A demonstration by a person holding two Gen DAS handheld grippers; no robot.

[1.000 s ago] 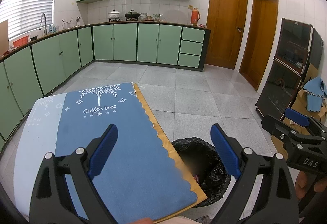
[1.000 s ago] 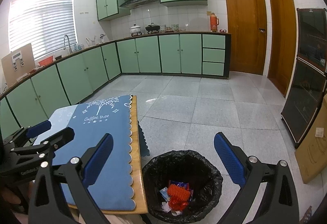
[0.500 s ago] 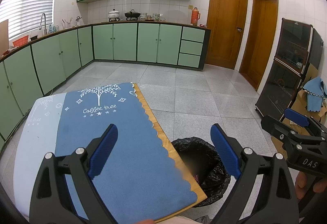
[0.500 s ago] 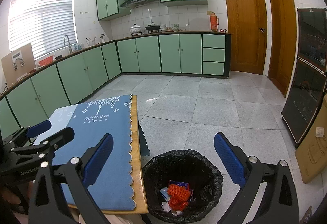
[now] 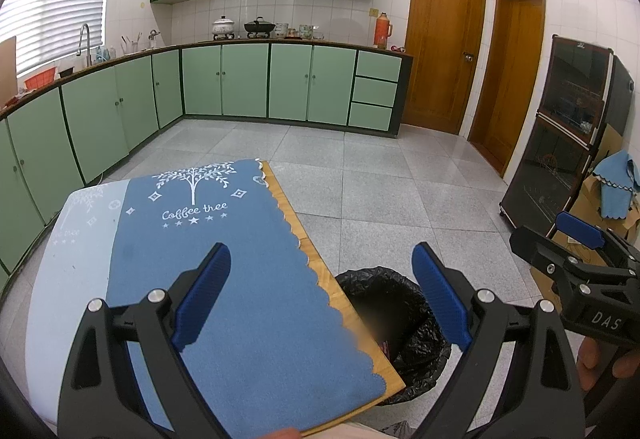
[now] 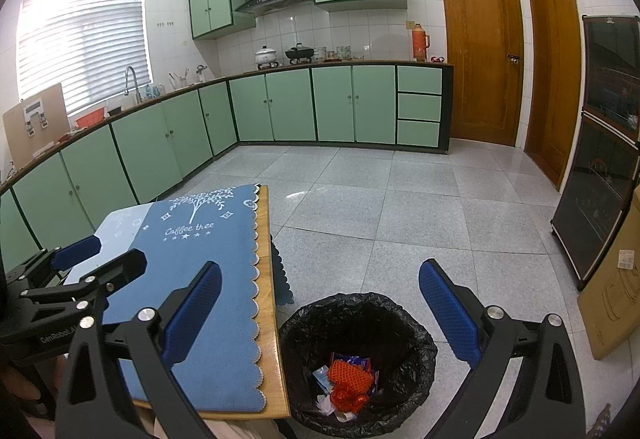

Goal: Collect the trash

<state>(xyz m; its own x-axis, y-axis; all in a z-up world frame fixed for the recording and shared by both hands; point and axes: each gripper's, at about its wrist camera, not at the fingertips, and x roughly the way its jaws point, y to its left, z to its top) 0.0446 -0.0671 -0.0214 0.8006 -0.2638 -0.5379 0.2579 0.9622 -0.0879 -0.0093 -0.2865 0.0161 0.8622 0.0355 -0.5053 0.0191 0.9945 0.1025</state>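
While both grippers' fingers [image 5: 202,293] [image 6: 450,311] gape empty, the trash [image 6: 348,379] sits in the bin [image 6: 416,331] — beside the table [image 6: 268,239]

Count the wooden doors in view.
2. Both on the far right wall: a closed door beside the counter's end, and a second one to its right. None seems hidden.

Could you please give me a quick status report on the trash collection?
Left gripper open, empty. Right gripper open, empty, above the bin. Trash in bin. Tablecloth bare; nothing in the way.
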